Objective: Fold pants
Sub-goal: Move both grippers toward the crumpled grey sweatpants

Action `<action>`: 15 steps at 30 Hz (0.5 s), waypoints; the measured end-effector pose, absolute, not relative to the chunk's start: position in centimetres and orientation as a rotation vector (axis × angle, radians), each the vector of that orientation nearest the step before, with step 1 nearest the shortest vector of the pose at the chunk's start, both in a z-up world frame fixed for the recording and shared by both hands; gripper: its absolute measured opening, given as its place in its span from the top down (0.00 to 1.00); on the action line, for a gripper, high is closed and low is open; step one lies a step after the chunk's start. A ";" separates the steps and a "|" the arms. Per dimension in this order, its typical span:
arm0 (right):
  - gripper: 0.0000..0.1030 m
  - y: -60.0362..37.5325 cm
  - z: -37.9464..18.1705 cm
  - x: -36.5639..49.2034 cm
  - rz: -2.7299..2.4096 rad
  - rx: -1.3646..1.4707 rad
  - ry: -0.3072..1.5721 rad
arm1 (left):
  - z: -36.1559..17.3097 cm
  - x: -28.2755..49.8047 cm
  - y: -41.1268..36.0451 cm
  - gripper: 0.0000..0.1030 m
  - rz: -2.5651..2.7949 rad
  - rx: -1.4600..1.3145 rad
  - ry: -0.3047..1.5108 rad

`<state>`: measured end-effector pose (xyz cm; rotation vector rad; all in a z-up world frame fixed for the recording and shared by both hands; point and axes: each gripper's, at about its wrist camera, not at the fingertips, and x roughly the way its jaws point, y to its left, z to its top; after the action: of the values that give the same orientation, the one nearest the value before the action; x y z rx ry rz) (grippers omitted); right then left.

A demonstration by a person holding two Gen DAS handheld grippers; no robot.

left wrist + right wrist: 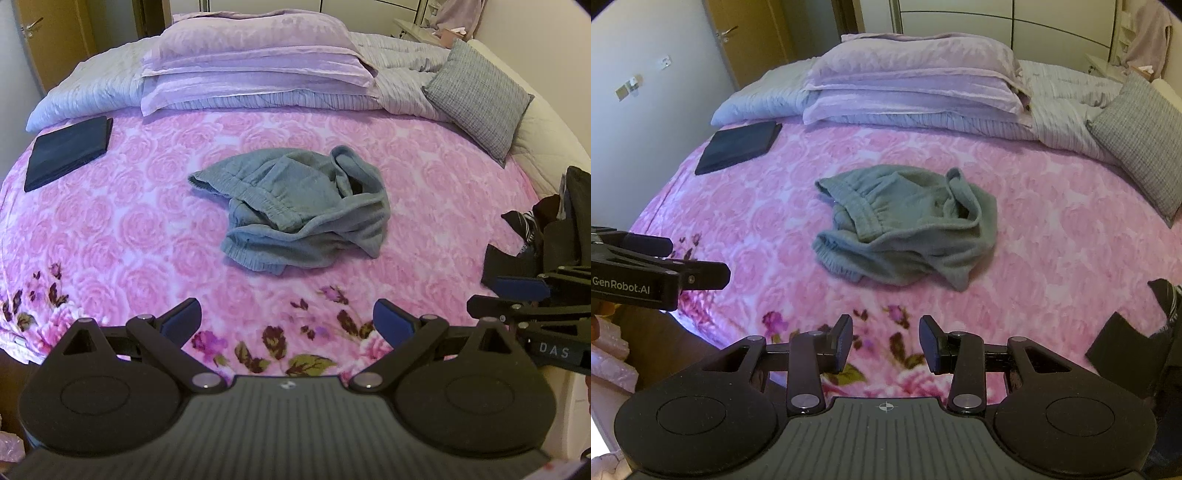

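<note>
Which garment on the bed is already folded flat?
The dark one near the far left edge, by the pillows, is a neat flat rectangle. The grey pants mid-bed are crumpled, and the dark clothes at the right edge are heaped.

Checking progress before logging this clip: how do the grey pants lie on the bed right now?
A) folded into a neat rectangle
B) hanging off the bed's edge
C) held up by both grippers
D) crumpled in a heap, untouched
D: the grey pants lie bunched mid-bed, and both the left gripper and the right gripper are open and clear of them.
</note>
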<state>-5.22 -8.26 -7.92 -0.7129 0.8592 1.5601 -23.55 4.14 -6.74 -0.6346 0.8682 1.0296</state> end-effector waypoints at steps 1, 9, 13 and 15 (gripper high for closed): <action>0.64 -8.3 -7.9 -5.2 1.563 -0.714 0.856 | -6.7 -23.6 4.0 0.05 1.032 -0.636 0.864; 0.64 -6.7 -7.5 -5.3 1.564 -0.696 0.826 | -6.8 -24.6 5.3 0.05 1.048 -0.642 0.851; 0.64 -5.0 -7.5 -5.2 1.539 -0.677 0.816 | -7.3 -25.7 7.8 0.05 1.042 -0.640 0.858; 0.64 -4.0 -7.5 -5.1 1.519 -0.664 0.811 | -7.6 -26.2 9.4 0.05 1.037 -0.637 0.861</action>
<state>-5.14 -4.00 -7.54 -0.6638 0.8109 1.5189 -26.15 9.36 -7.56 -0.6373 0.8612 1.0366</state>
